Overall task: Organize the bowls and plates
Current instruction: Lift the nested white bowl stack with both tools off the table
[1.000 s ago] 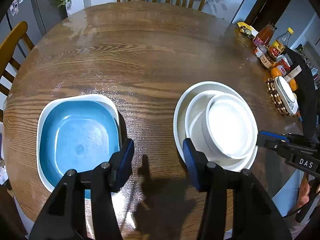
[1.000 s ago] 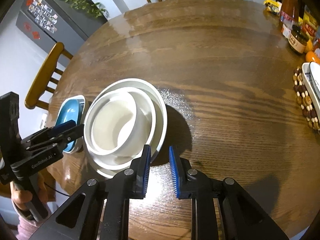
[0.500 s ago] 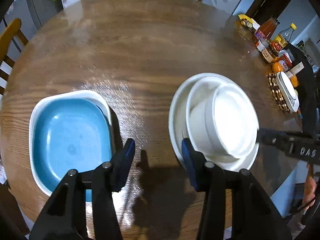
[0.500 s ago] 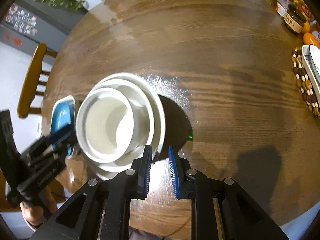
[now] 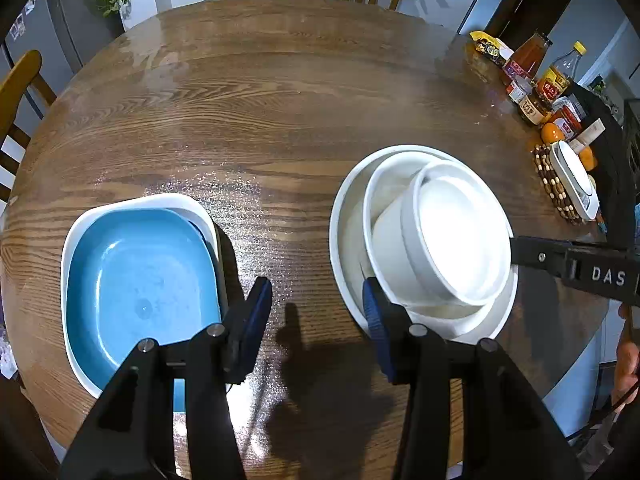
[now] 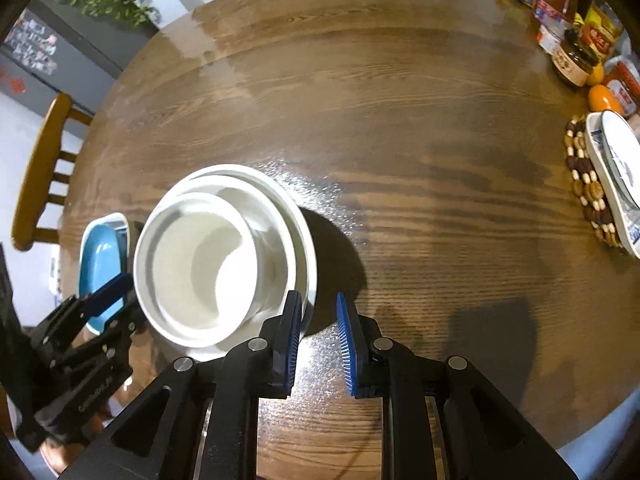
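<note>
- On counter (image 5: 280, 100): white bowl stack (image 5: 452, 236), blue dish (image 5: 136, 280) well apart.
- left gripper (image 5: 316, 308) fingers wide open, empty.
- right gripper (image 6: 318, 336) fingers narrowly apart, empty, beside stack.

Round wooden table (image 5: 304, 92), white plate stack (image 5: 344, 240), blue dish (image 5: 136, 276), condiment jars (image 5: 536, 92)

Both wrist views look steeply down (close), sharing the white stack (image 5: 436, 240) (image 6: 224, 256)
</note>
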Demonstrator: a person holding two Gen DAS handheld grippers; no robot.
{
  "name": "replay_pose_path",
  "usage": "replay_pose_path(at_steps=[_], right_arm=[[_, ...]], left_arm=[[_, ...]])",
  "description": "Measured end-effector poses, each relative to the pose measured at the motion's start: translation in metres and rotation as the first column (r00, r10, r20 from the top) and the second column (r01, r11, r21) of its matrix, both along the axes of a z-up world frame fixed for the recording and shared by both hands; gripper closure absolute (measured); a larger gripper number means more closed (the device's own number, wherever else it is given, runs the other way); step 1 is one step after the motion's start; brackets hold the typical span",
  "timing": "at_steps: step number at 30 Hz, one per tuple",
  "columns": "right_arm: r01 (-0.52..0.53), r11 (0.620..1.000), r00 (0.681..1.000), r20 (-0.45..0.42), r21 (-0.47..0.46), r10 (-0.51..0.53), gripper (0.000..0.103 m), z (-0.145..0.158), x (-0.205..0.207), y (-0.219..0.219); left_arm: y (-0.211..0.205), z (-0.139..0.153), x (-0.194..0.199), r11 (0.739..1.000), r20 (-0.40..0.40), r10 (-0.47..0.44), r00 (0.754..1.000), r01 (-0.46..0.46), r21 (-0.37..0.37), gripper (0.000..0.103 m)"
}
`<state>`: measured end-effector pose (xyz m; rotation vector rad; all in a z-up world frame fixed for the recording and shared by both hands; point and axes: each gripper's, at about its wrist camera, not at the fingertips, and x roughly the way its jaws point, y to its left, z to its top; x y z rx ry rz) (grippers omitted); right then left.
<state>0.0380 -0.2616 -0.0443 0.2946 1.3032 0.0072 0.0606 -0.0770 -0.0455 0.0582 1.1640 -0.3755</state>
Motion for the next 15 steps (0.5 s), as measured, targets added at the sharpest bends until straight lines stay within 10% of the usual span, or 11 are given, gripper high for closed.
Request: replay_pose_path(at_steps=[15], right_arm=[[0.018,1.0,0.995,-0.095,0.001,-0.018,0.083,-0.012,0.022,0.006]], left_arm=[[0.007,-0.001,0.011,0.999,-0.025,0.005,1.0,-0.006,-0.044,0.06]])
